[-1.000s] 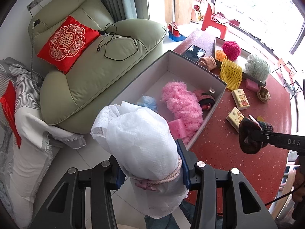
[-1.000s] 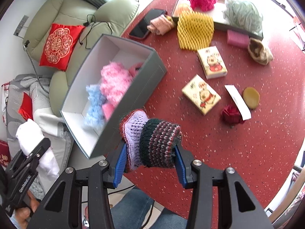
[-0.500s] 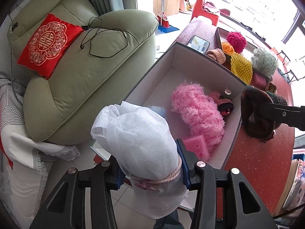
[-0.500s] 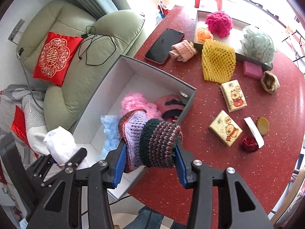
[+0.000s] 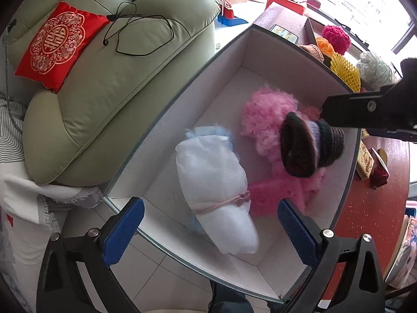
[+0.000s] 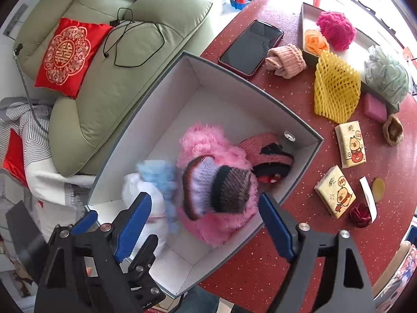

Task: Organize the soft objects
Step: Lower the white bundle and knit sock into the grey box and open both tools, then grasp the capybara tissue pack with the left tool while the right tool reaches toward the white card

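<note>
The white wrapped bundle lies in our grey box, its long axis running from the near wall toward the pink fluffy piece, directly ahead of our left tool. That tool's jaws are opening and no pad touches the bundle. The knitted hat sits on the pink fluff, just ahead of our right tool, whose jaws are also opening, clear of the wool. Both pieces look released. On the red table the yellow foam net and the rolled pink sock wait, nearer our right tool, which we judge should fetch them.
</note>
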